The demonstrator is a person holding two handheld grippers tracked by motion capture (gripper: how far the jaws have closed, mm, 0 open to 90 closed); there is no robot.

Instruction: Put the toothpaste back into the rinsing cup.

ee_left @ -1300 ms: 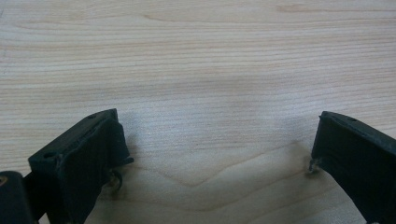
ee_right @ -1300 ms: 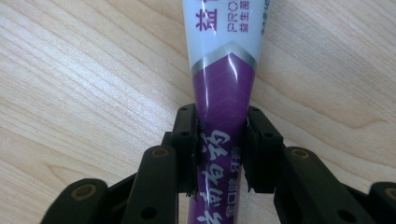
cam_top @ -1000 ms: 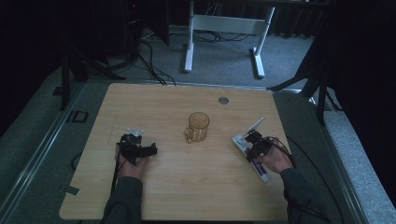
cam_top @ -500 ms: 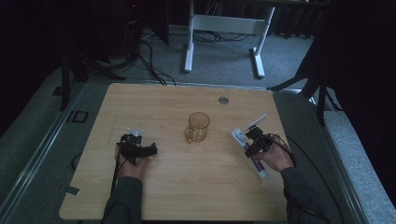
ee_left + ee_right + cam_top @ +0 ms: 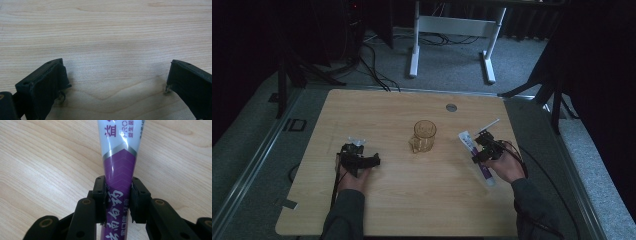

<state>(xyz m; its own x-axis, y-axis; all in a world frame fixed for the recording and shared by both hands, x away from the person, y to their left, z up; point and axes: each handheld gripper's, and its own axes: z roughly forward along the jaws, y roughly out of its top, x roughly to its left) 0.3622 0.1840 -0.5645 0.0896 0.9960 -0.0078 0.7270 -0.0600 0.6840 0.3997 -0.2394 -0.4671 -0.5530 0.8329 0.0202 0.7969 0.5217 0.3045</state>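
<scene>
A white and purple toothpaste tube (image 5: 476, 156) lies at the right of the wooden table (image 5: 412, 200), and my right gripper (image 5: 482, 150) is shut on it. In the right gripper view the jaws pinch the tube (image 5: 120, 150) on its purple part, with the gripper (image 5: 118, 188) low over the wood. A clear amber glass mug (image 5: 423, 135) stands upright at the table's middle. My left gripper (image 5: 364, 160) rests at the left, open. Bare wood lies between its wide-apart jaws (image 5: 116, 80).
A thin white stick, maybe a toothbrush (image 5: 488, 125), lies just beyond the right gripper. A small pale object (image 5: 355, 142) sits behind the left gripper. A round grey cap (image 5: 451, 107) is set in the table's far edge. A white desk frame (image 5: 452, 30) stands on the floor beyond.
My right gripper and the tube's white end have shifted a little toward the far side of the table. The left gripper has stayed still.
</scene>
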